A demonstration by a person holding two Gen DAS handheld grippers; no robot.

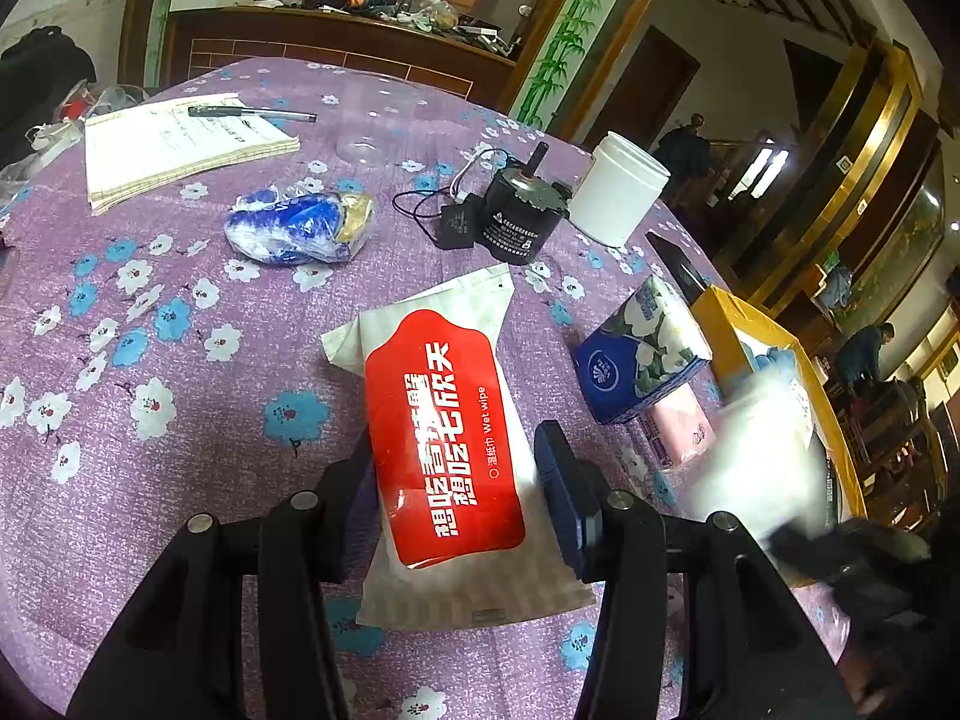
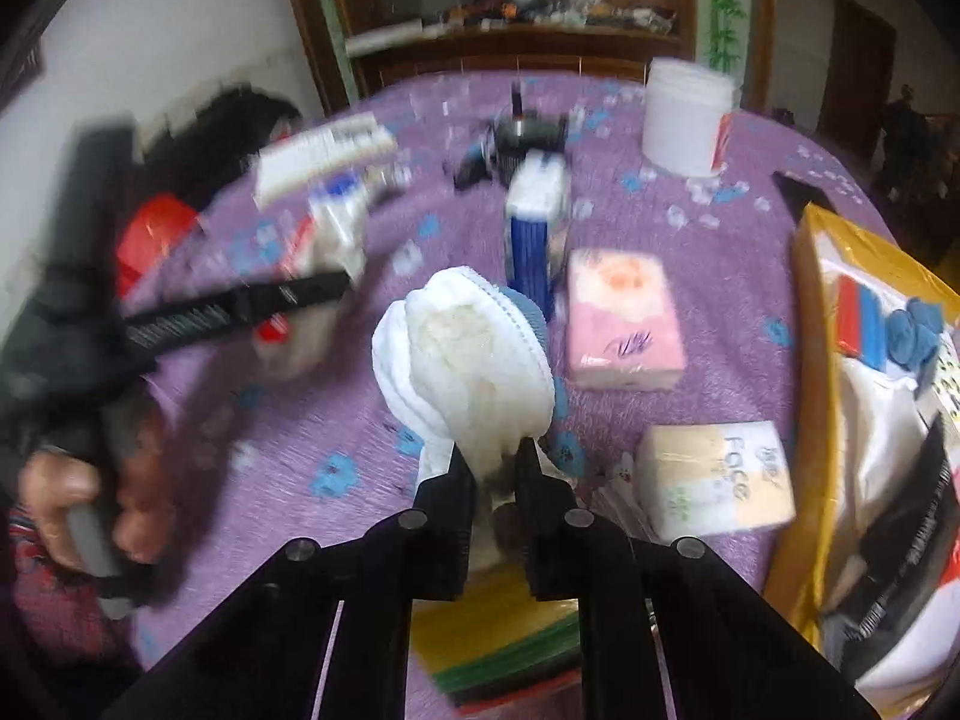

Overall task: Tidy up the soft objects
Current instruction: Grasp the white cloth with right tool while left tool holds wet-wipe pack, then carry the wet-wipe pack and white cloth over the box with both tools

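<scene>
Both hand-held grippers tilt steeply down toward the round table point(image 1: 180, 432) under its purple cloth printed with blue and white flowers. The left gripper point(image 1: 453, 468) has its two dark blue pads set against the long sides of a flat white wet-wipe pack with a big red label point(image 1: 444, 420); the jaws stand at a middling width, filled by the pack. The pack's long axis runs along the gripper's fingers, its far end pointing up the table toward the black cylindrical motor with a wired plug point(image 1: 516, 219), its near end between the fingers. From the right wrist view, the hand point(image 2: 90, 510) that bears this gripper shows at the left edge, fingers curled round a grey handle, all of it blurred. The right gripper point(image 2: 492, 468) has its black jaws drawn narrow and pinched on the lower end of a bundle of white fluffy cloth with a ribbed edge point(image 2: 468, 360); the bundle stands up from the fingertips and leans slightly left, long axis pointing away up the table. Beyond the bundle stands a blue-and-white tissue pack point(image 2: 534, 228); right of the bundle lies a pink soft tissue pack point(image 2: 624, 324), and nearer, right of the jaws, a cream pack printed "Face" point(image 2: 714, 480). Further right of these sits a yellow cardboard box point(image 2: 810, 324) with items inside.
</scene>
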